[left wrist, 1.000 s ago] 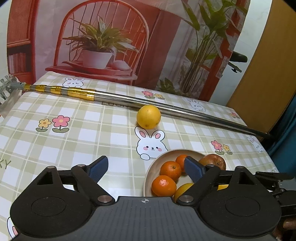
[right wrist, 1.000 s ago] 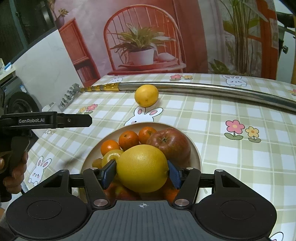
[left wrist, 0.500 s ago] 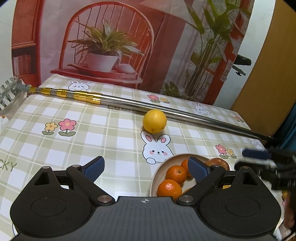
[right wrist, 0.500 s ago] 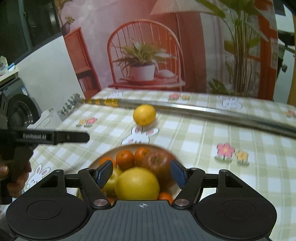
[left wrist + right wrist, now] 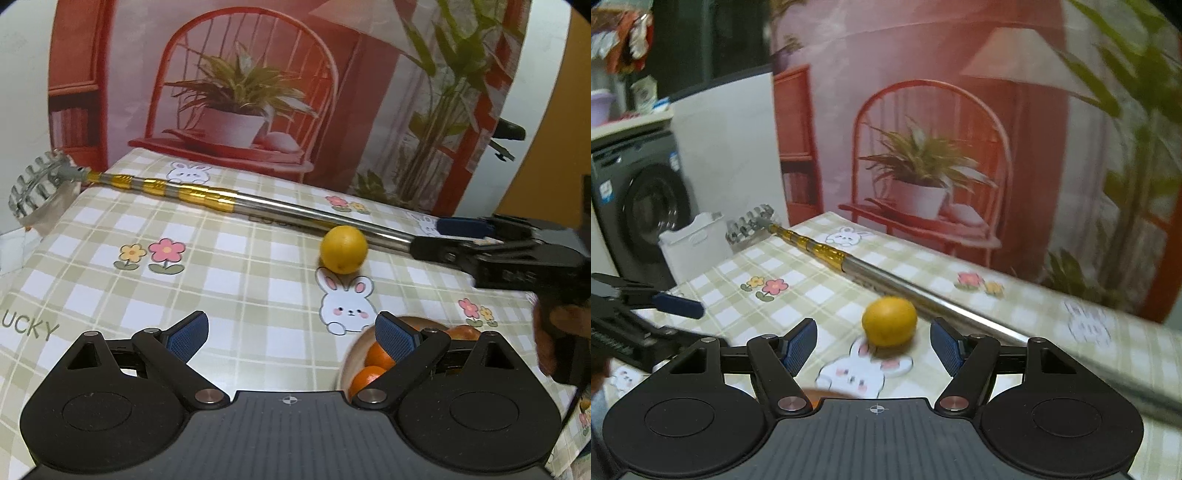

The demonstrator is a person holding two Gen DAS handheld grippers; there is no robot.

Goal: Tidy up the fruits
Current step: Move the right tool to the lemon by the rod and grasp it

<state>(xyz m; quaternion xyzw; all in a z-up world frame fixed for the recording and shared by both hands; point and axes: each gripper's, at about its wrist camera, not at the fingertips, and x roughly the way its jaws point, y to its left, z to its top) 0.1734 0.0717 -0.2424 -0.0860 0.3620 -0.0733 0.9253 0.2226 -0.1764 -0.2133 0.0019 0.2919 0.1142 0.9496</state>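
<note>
A loose yellow lemon [image 5: 343, 249] lies on the checked tablecloth against a metal pole [image 5: 277, 208]. The beige bowl [image 5: 345, 363] at the near right holds oranges [image 5: 376, 356] and a red apple [image 5: 463, 332]; most of it is hidden behind my left gripper. My left gripper [image 5: 290, 328] is open and empty over bare cloth, left of the bowl. My right gripper [image 5: 874, 341] is open and empty, with the lemon [image 5: 889, 321] just beyond its fingertips. In the left wrist view, the right gripper [image 5: 432, 236] reaches in from the right, close to the lemon.
The telescopic pole [image 5: 923, 288] runs across the table, its comb-like head [image 5: 33, 184] hanging over the far left corner. A printed backdrop stands behind. A white bin [image 5: 690, 247] and a washing machine [image 5: 642, 199] are off the left edge. A hand [image 5: 554, 332] holds the right gripper.
My right gripper opened off the large yellow fruit, left it in the bowl, then rose, rolled and moved to the loose lemon. My left gripper opened a little wider and hardly moved.
</note>
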